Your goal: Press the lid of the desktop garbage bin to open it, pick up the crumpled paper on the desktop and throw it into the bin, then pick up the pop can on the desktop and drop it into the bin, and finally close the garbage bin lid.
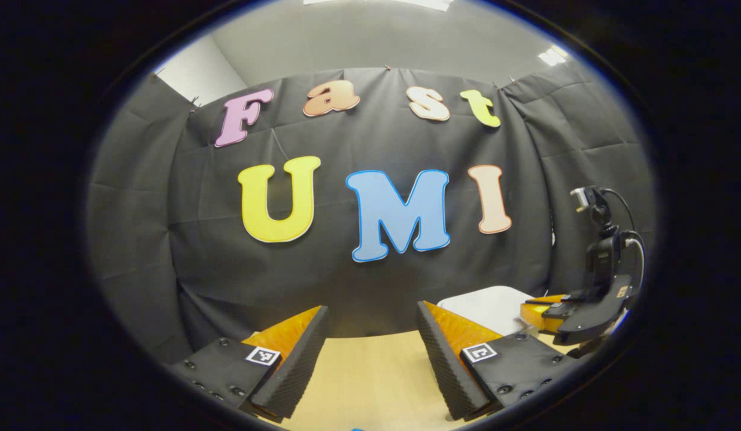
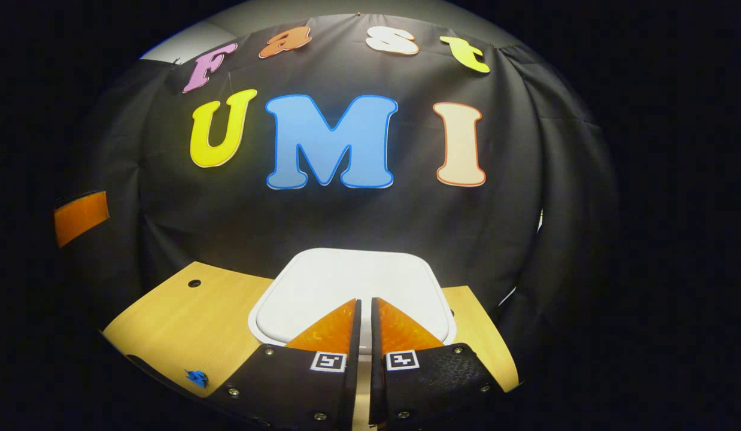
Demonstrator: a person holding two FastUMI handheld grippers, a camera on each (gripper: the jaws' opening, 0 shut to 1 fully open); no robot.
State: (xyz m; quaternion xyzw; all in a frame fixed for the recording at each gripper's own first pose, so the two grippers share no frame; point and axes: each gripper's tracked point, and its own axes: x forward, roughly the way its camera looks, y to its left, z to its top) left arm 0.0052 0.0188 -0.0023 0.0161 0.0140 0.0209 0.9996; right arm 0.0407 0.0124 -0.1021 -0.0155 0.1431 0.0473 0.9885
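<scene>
The white bin lid (image 2: 352, 290) lies flat and closed on the wooden desk (image 2: 191, 323), right in front of my right gripper (image 2: 364, 305). That gripper is shut with nothing between its fingers, its tips hovering over the lid's near edge. In the left gripper view my left gripper (image 1: 370, 317) stands open over the bare desk (image 1: 370, 371), holding nothing. Off to its right I see the bin lid (image 1: 490, 305) with the right gripper (image 1: 565, 314) above it.
The black cloth wall closes off the back just behind the bin. A small blue scrap (image 2: 197, 377) lies near the desk's front left edge, and a round hole (image 2: 194, 282) sits in the desk left of the bin.
</scene>
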